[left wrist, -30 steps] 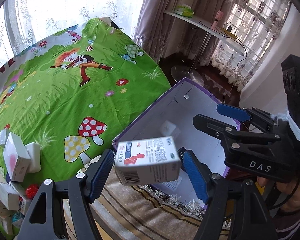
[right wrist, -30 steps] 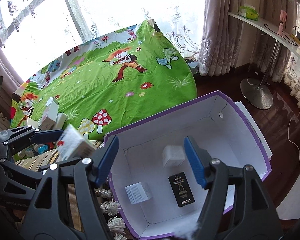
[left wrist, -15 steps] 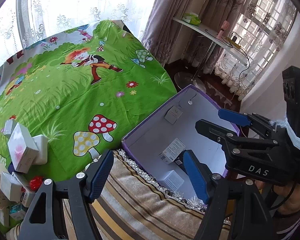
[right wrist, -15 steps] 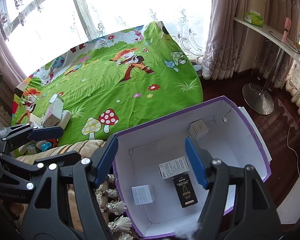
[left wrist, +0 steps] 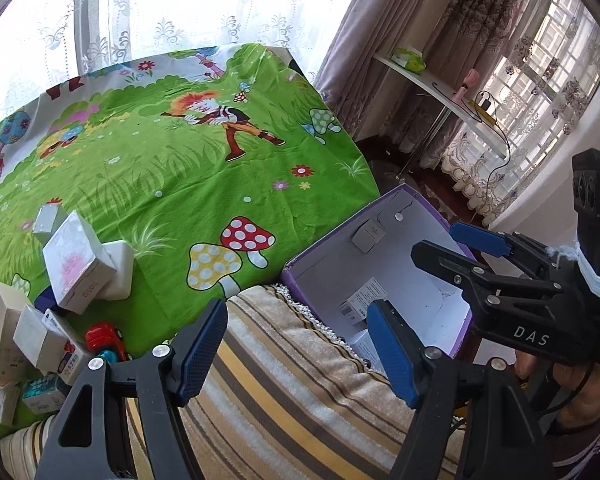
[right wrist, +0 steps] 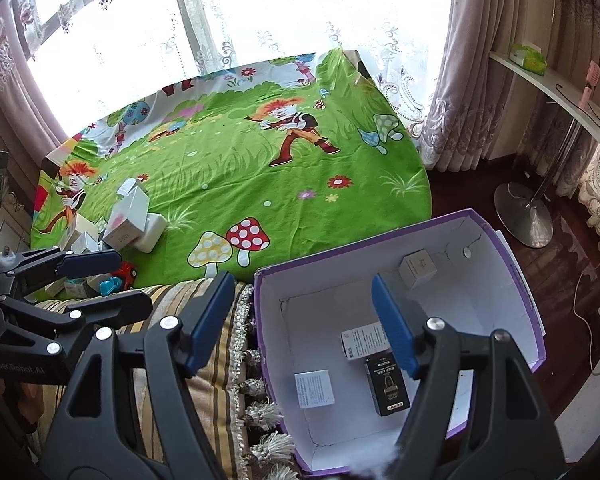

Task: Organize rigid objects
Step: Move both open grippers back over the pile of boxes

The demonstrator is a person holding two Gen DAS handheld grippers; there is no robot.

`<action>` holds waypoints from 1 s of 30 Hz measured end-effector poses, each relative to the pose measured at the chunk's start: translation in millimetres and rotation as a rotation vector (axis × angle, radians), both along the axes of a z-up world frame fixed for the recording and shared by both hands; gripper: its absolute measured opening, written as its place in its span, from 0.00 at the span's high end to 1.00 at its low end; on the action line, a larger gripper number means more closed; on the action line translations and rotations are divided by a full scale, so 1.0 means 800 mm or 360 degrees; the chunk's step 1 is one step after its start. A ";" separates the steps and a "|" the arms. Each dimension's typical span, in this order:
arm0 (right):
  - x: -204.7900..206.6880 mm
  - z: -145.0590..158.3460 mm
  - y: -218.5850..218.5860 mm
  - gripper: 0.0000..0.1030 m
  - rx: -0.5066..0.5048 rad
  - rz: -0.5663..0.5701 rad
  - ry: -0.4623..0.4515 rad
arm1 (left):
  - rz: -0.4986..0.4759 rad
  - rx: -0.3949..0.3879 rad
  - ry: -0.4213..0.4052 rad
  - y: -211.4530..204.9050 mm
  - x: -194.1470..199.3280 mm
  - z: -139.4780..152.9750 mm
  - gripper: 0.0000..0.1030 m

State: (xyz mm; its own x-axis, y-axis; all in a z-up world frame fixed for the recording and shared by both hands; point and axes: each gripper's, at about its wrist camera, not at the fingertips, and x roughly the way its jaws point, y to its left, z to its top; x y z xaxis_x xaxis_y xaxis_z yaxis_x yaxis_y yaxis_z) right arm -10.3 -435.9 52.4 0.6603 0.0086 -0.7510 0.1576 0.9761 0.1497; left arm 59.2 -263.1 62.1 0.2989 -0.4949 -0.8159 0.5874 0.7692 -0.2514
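Note:
A purple box [right wrist: 516, 264] with a white inside stands beside the bed; it also shows in the left wrist view [left wrist: 428, 204]. Inside lie a white printed carton [right wrist: 364, 338], a black carton [right wrist: 386, 388], a flat white carton [right wrist: 314, 388] and a small white cube [right wrist: 418, 268]. A pile of small cartons [left wrist: 76, 264] lies on the green sheet at the left. My left gripper [left wrist: 296, 350] is open and empty over the striped blanket. My right gripper [right wrist: 302, 326] is open and empty above the box's near left rim.
A green cartoon bedsheet [left wrist: 180, 168] covers the bed. A striped blanket with tassels [left wrist: 300, 392] lies along its near edge. A red and blue toy [left wrist: 106, 340] sits by the cartons. A white shelf on a metal stand [right wrist: 540, 92] and curtains stand to the right.
The white printed carton that my left gripper held has dropped into the purple box. My left gripper has since drawn back to the left, over the striped blanket. The right gripper has shifted slightly.

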 end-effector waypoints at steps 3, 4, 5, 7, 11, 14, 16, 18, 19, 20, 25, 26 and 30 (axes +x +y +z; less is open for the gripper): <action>0.003 0.001 0.009 0.28 -0.0004 0.0026 0.0004 | 0.0044 -0.0010 0.0012 0.018 0.001 -0.003 0.29; 0.004 0.001 0.012 0.27 -0.0008 0.0035 0.0007 | 0.0062 -0.0014 0.0018 0.025 0.002 -0.004 0.29; 0.005 0.000 0.016 0.27 -0.0011 0.0045 0.0011 | 0.0080 -0.0019 0.0023 0.031 0.003 -0.005 0.29; 0.008 0.000 0.023 0.27 -0.0016 0.0064 0.0019 | 0.0116 -0.0028 0.0029 0.046 0.004 -0.007 0.29; 0.014 -0.001 0.038 0.27 -0.0027 0.0105 0.0035 | 0.0191 -0.0046 0.0035 0.074 0.009 -0.008 0.29; 0.019 -0.002 0.049 0.27 -0.0039 0.0134 0.0046 | 0.0242 -0.0063 0.0042 0.096 0.013 -0.009 0.29; 0.022 -0.002 0.058 0.27 -0.0050 0.0157 0.0052 | 0.0278 -0.0072 0.0047 0.110 0.016 -0.011 0.29; 0.025 -0.002 0.066 0.27 -0.0058 0.0179 0.0057 | 0.0315 -0.0080 0.0052 0.124 0.019 -0.012 0.29; 0.026 -0.002 0.069 0.27 -0.0059 0.0189 0.0059 | 0.0332 -0.0087 0.0053 0.132 0.020 -0.013 0.29; 0.028 -0.003 0.073 0.27 -0.0060 0.0200 0.0063 | 0.0347 -0.0092 0.0054 0.139 0.021 -0.013 0.29; 0.036 -0.005 0.093 0.27 -0.0070 0.0253 0.0080 | 0.0428 -0.0108 0.0056 0.174 0.025 -0.017 0.29; 0.038 -0.005 0.097 0.27 -0.0072 0.0265 0.0083 | 0.0444 -0.0110 0.0057 0.181 0.026 -0.017 0.29; 0.045 -0.008 0.115 0.27 -0.0081 0.0311 0.0099 | 0.0506 -0.0122 0.0069 0.207 0.026 -0.022 0.29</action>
